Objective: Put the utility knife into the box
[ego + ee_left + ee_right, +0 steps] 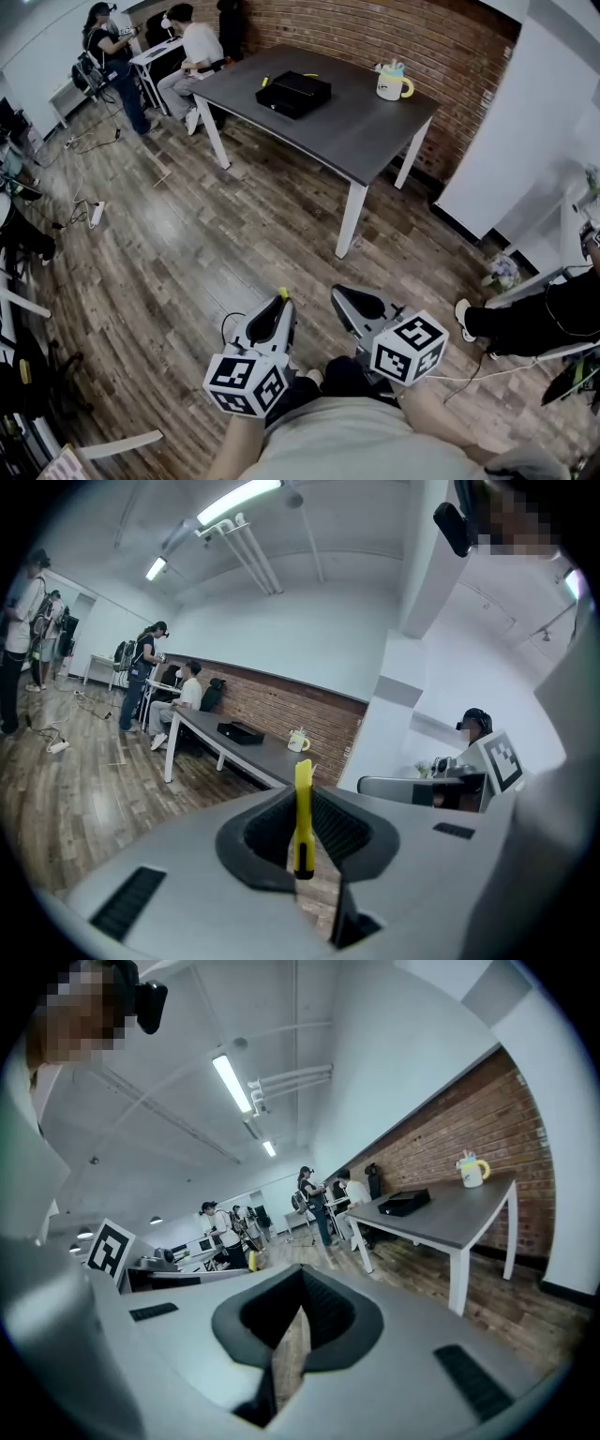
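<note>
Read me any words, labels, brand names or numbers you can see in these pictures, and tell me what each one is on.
No text here can be read.
Two white marker cubes: black square patterns only, no letters.
White mug with yellow handle on the dark grey table: any print is too small to read.
Flat black box: no legible label.
Yellow utility knife: no brand visible.

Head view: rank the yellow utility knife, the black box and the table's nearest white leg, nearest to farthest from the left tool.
1. Yellow utility knife, clamped in the left tool itself.
2. Nearest white table leg, ahead and slightly right.
3. Black rectangular box, farthest, on the dark tabletop.
</note>
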